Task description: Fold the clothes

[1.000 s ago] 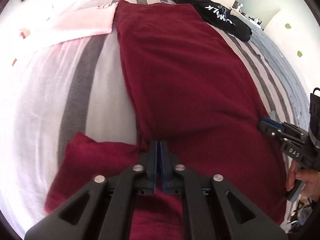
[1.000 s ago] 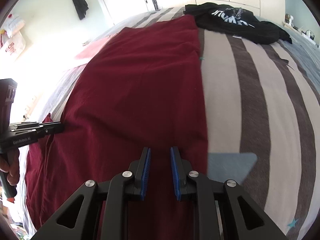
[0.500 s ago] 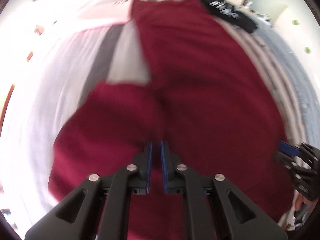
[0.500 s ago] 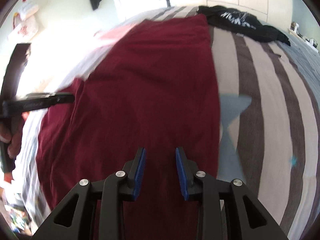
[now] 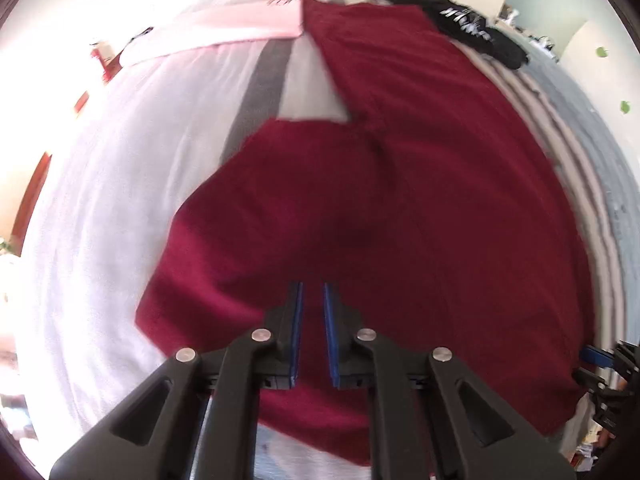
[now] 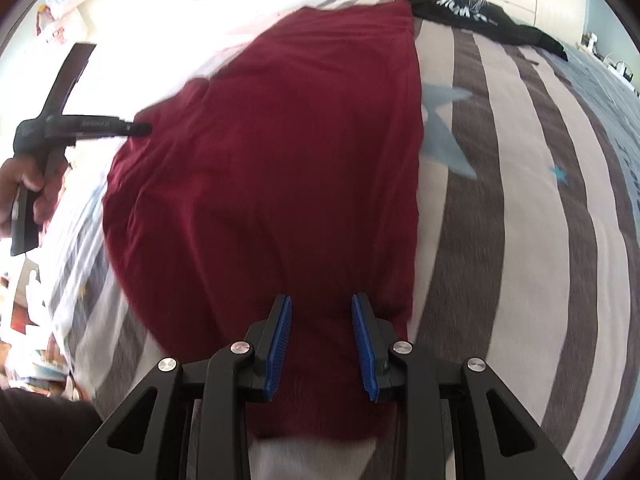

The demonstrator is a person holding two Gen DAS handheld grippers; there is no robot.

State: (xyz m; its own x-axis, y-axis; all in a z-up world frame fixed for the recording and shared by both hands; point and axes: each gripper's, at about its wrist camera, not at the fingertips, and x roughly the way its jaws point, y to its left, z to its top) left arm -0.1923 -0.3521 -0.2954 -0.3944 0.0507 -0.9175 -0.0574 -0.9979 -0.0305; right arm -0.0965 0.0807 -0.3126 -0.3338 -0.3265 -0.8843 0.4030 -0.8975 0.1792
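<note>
A dark red garment (image 5: 420, 160) (image 6: 280, 140) lies spread flat along the bed, one sleeve (image 5: 224, 240) stretched out to the left. My left gripper (image 5: 313, 286) hovers over the sleeve end with its blue pads a narrow slit apart and no cloth pinched between them. From the right wrist view the left gripper (image 6: 140, 128) shows side-on at the sleeve's edge, held by a hand (image 6: 24, 184). My right gripper (image 6: 321, 298) is open above the garment's near right part, nothing between its pads. It shows at the right edge (image 5: 596, 356) of the left wrist view.
The bed (image 6: 520, 200) has a grey and white striped cover with blue stars. A black printed garment (image 5: 468, 24) (image 6: 472, 12) lies crumpled at the far end. A pink cloth (image 5: 248, 20) lies at the far left. Clutter sits on the floor (image 6: 36, 360) beside the bed.
Both grippers have drawn back toward the garment's near end. The left pads, pressed together at the armpit before, now stand slightly apart. The right jaws have widened.
</note>
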